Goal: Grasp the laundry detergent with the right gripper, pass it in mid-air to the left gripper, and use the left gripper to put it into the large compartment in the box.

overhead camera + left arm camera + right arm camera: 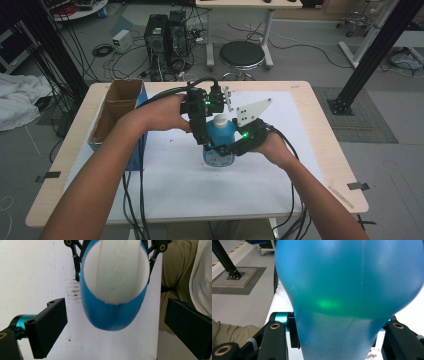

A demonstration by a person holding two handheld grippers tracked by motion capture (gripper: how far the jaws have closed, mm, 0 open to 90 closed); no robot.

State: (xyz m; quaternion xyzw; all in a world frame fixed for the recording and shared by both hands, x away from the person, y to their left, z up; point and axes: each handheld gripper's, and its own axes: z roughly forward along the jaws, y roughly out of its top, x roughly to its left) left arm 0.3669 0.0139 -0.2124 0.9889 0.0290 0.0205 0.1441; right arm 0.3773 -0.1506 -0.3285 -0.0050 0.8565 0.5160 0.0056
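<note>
Two grippers meet at a blue bottle in the middle of the table.

We see the left gripper (206, 125) reaching in from above, forearm slanting across the white sheet (165, 185), its jaws spread wide on either side of the bottle's white cap (116, 270) without touching it. The right gripper (235, 146) comes in low from the right, wrist bent inward, its jaws clamped around the body of the blue bottle (220, 137), which stands upright on the sheet near the table's (320, 150) centre. An open cardboard box (116, 107) sits well apart at the left edge; cables trail off the near edge.
</note>
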